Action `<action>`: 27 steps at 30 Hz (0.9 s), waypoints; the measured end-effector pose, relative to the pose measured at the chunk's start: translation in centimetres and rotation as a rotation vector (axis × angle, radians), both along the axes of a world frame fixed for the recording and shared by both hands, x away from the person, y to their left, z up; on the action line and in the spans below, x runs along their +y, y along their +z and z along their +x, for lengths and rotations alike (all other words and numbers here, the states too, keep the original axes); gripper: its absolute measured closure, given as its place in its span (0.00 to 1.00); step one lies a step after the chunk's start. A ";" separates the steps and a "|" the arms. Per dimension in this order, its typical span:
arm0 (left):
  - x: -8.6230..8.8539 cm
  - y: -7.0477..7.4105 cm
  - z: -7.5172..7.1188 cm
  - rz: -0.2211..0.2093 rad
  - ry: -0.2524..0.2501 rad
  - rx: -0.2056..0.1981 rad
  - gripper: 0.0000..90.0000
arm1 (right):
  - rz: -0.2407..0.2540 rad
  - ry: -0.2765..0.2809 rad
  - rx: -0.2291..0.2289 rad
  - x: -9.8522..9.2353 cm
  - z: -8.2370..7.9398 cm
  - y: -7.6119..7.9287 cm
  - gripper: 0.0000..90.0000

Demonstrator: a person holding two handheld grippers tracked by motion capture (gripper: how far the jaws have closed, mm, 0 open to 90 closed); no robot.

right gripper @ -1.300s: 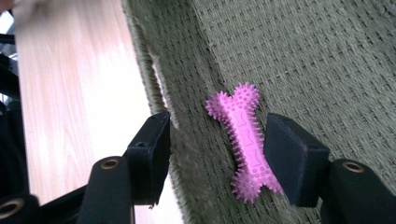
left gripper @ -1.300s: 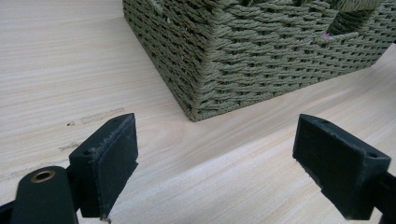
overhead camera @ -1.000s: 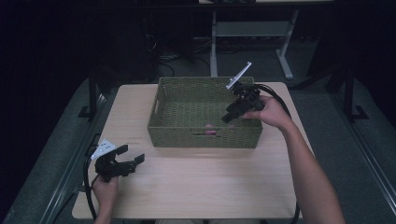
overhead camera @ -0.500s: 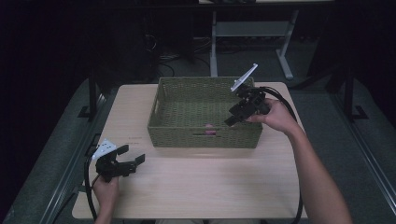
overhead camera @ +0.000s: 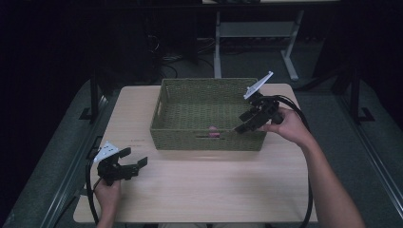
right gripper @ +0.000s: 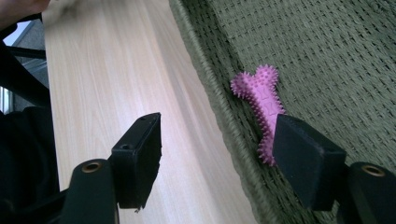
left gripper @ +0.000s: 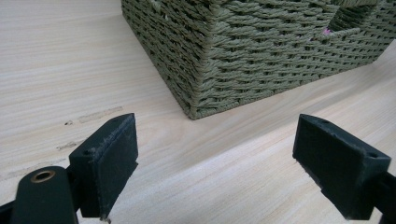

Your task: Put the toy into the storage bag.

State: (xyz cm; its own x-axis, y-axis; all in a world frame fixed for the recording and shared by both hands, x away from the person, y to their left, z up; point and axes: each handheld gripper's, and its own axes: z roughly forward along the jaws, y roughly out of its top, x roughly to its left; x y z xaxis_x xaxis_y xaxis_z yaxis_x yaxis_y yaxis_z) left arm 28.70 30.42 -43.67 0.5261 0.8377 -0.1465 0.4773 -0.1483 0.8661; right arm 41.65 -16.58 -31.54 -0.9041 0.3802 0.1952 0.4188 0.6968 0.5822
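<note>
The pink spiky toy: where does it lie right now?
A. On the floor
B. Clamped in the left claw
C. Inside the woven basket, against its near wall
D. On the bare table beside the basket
C: the pink spiky toy lies on the woven basket floor, against its near wall.

A light wooden table (overhead camera: 199,190) stands on grey carpet (overhead camera: 47,180) in a dark room. An olive-green woven basket (overhead camera: 209,139), rectangular with a handle slot in its near wall, sits on the far half of the tabletop. Inside it, a pink spiky rubber toy (right gripper: 262,100) with a forked end lies flat on the basket floor, right against the near wall and close to the slot. Behind the table, a pale metal desk frame (overhead camera: 252,33) and loose cables (overhead camera: 166,57) rest on the floor.
</note>
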 end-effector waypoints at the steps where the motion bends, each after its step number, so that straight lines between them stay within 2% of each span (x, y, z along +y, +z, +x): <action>1: 0.0 0.0 0.0 0.001 -0.003 0.001 0.15 | 0.001 -0.001 -0.003 -0.1 -0.2 0.0 0.35; 13: -0.2 0.0 0.0 0.005 -0.004 -0.001 0.15 | -0.001 0.011 -0.018 -0.9 -2.4 -0.7 0.35; 27: 0.0 0.0 -0.1 0.003 0.002 0.000 0.15 | 0.019 -0.018 -0.020 -2.5 -4.4 -1.9 0.34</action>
State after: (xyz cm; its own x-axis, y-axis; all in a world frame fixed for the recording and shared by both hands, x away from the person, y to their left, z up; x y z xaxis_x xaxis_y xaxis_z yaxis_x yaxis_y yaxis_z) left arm 28.63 30.40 -43.66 0.5243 0.8393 -0.1438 0.4773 -0.1499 0.8659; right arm 37.28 -19.12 -33.39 -0.9008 0.3932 0.1844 0.4195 0.6777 0.6040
